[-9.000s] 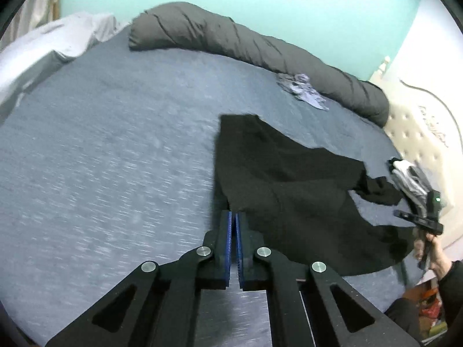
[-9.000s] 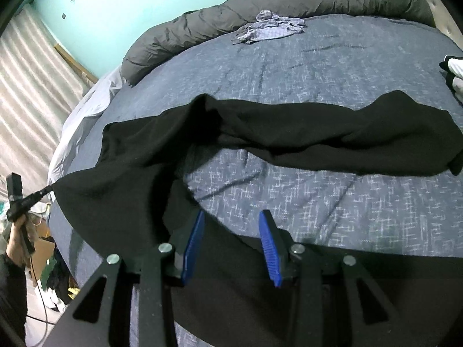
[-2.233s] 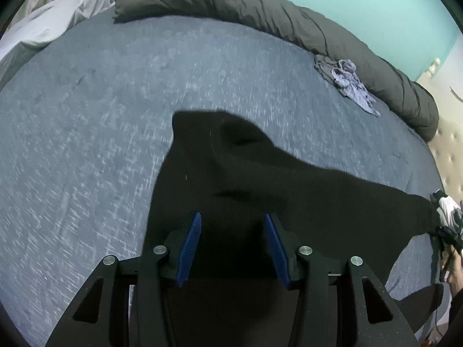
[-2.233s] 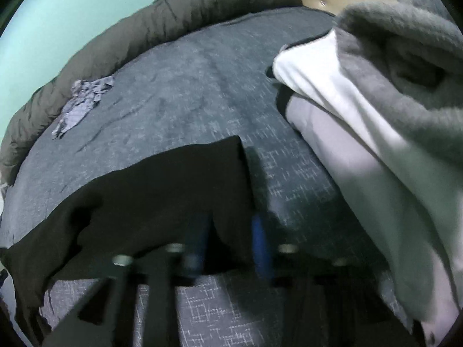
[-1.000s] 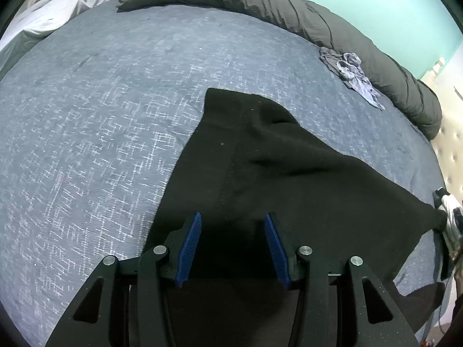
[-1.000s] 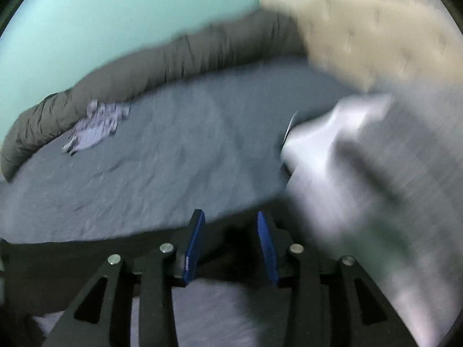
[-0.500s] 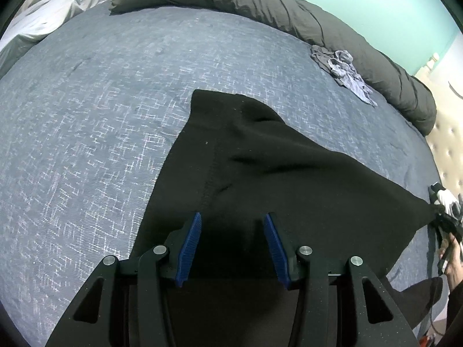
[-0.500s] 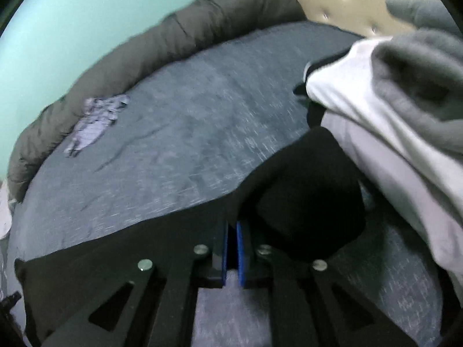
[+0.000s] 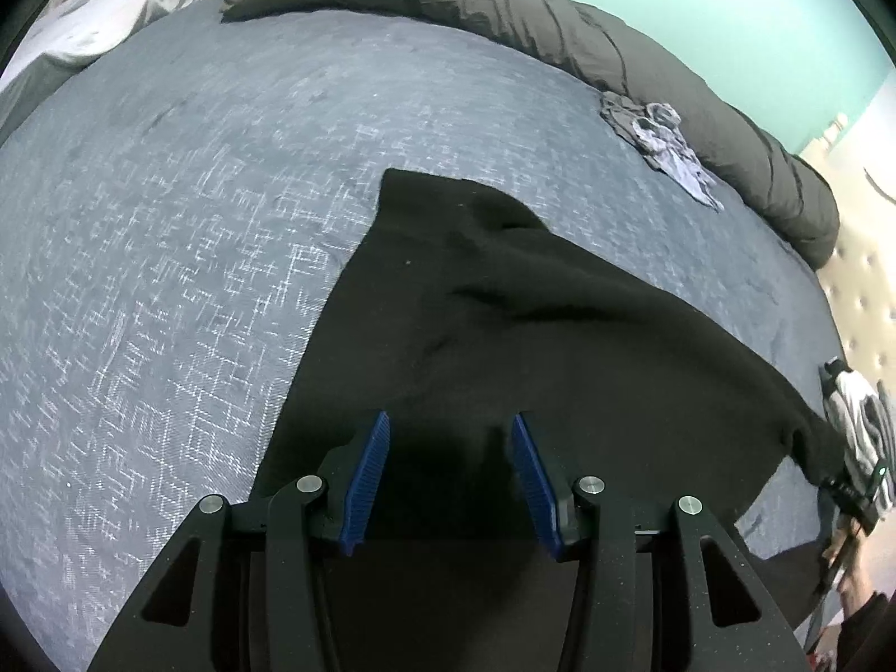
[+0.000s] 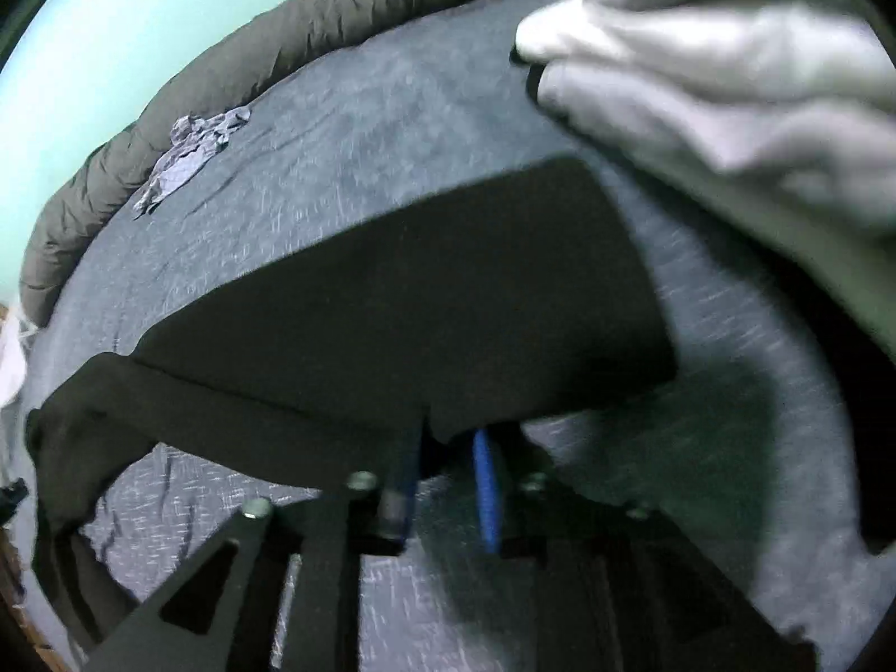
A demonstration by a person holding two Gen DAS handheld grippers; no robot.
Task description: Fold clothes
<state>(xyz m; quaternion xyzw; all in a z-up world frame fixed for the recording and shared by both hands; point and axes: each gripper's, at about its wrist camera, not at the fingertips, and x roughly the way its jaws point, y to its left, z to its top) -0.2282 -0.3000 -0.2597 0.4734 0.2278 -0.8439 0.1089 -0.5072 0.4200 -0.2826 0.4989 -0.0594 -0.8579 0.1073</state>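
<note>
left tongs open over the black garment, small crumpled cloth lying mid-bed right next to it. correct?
Not quite. The small crumpled cloth lies far from the black garment, against the rolled grey duvet at the bed's far edge; the left wrist view shows it. The left tongs are open.

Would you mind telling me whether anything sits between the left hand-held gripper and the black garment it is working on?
Nothing visible does. The left hand-held gripper hangs with open jaws directly over the black garment, which lies spread on the grey bedspread. The crumpled pale cloth lies well beyond it, near the rolled duvet.
</note>
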